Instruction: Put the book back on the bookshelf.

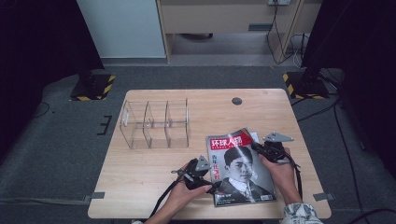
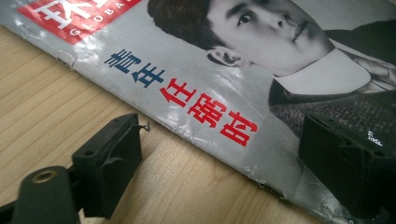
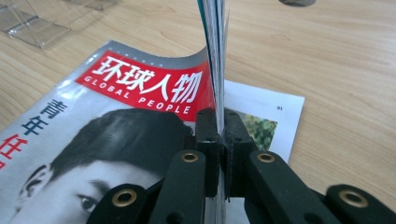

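A magazine with a red title band and a portrait on its cover lies on the wooden table, front right. My right gripper is at its upper right edge, shut on a sheaf of pages that curls upward between the pads; in the right gripper view this gripper pinches that sheaf, with the cover to its left. My left gripper stands open at the magazine's lower left edge. In the left gripper view its jaws straddle the spine edge of the magazine without pressing on it.
A clear acrylic organizer with three compartments stands at the back left of the table; its corner appears in the right gripper view. A round grey cap sits in the tabletop near the far edge. Bare wood lies left of the magazine.
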Motion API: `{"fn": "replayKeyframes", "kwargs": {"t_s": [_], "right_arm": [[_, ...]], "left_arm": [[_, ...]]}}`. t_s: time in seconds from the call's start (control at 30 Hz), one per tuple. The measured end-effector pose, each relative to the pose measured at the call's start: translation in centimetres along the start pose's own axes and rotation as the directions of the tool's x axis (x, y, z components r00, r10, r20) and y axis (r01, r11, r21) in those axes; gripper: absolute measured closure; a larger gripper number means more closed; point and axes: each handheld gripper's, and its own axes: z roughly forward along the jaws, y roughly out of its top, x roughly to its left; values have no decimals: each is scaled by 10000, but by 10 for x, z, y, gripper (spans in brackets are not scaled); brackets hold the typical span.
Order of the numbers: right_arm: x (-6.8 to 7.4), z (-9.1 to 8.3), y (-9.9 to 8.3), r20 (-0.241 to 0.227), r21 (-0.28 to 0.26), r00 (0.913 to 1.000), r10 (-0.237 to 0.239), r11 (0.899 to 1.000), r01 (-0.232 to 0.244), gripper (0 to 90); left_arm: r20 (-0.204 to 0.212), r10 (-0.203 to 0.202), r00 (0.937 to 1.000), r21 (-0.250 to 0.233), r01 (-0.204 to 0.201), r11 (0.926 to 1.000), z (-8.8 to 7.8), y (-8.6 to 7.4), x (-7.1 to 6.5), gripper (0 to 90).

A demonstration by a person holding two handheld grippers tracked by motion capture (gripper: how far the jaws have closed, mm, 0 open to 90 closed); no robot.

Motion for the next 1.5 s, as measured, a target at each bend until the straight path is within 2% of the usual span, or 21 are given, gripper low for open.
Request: {"fn": "replayKeyframes", "kwargs": {"t_s": [0.2,0.4,0.63,0.8,0.83,0.87,1.13,1.3,1.5], "right_arm": [[1,-8,4,70,-253,10000,-58,9997,60,880],[2,-13,7,133,-554,9999,-64,9984,72,880],[1,-20,10,146,-811,9999,-88,9967,100,882],[2,-23,11,60,-1001,9999,-134,9949,140,882],[2,-24,12,49,-1146,9997,-220,9932,224,882],[3,-24,13,47,-1185,9998,-211,9927,215,882],[4,-29,15,-48,-1470,9996,-266,9888,256,882],[5,-32,17,-177,-1715,9995,-279,9849,245,882],[7,-34,19,-269,-1967,9989,-380,9799,320,882]], "left_arm": [[-5,-160,9999,-157,160,9997,3,7,3,100],[-59,-749,9972,-194,748,9970,7,12,13,116],[-89,-641,9979,-8,641,9979,14,20,18,112],[-150,-770,9969,-81,769,9970,16,23,23,100],[-66,-999,9950,-202,998,9948,16,23,26,99],[-49,-1033,9946,-214,1032,9944,17,24,27,98],[-113,-1001,9949,-280,997,9946,20,23,29,98],[-162,-1138,9934,-419,1130,9927,21,24,32,102],[-32,-1298,9915,-313,1296,9911,26,28,32,98]]}}
